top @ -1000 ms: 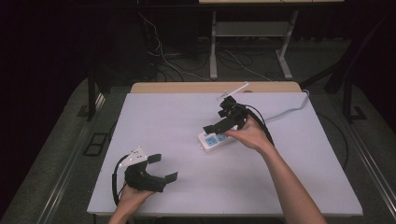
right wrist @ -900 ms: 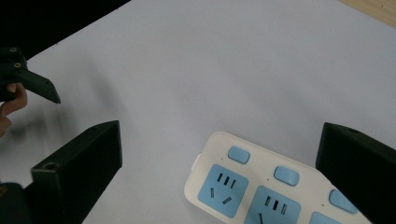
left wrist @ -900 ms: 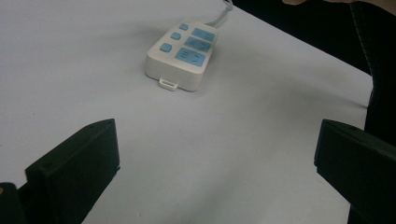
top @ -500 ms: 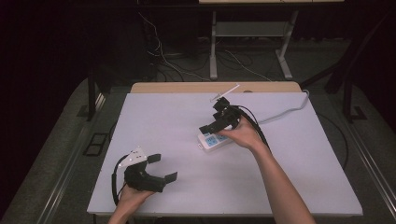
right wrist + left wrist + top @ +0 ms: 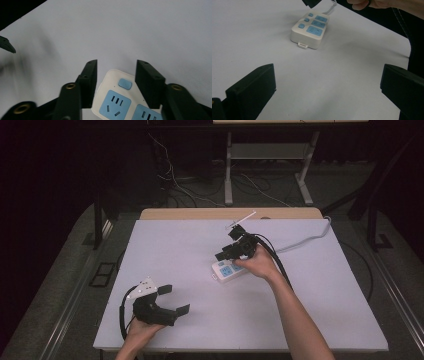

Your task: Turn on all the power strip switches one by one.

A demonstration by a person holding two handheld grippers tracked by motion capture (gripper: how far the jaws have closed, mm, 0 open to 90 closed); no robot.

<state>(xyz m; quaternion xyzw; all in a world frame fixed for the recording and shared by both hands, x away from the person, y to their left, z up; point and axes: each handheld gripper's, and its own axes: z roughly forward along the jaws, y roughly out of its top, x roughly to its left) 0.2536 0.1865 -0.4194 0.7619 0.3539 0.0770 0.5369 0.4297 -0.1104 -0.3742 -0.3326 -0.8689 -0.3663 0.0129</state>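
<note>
A white power strip (image 5: 227, 270) with blue sockets and a blue button lies flat near the middle of the white table (image 5: 310, 310). My right gripper (image 5: 227, 248) hangs just over its left end, tilted down. In the right gripper view the open jaws (image 5: 117, 63) stand on either side of the strip's button end (image 5: 120, 96), and I cannot tell whether they touch it. My left gripper (image 5: 174, 300) rests at the front left of the table, open and holding nothing. In the left gripper view the strip (image 5: 310, 29) lies well beyond its jaws (image 5: 328, 82).
The strip's white cable (image 5: 307, 240) runs off to the back right edge of the table. A black gripper cable (image 5: 275, 257) trails along the right forearm. A wooden board (image 5: 200, 213) borders the table's far edge, with a metal stand (image 5: 229, 170) and floor cables behind.
The right hand and its gripper have shifted slightly left, over the strip's end. The left gripper has stayed where it was.
</note>
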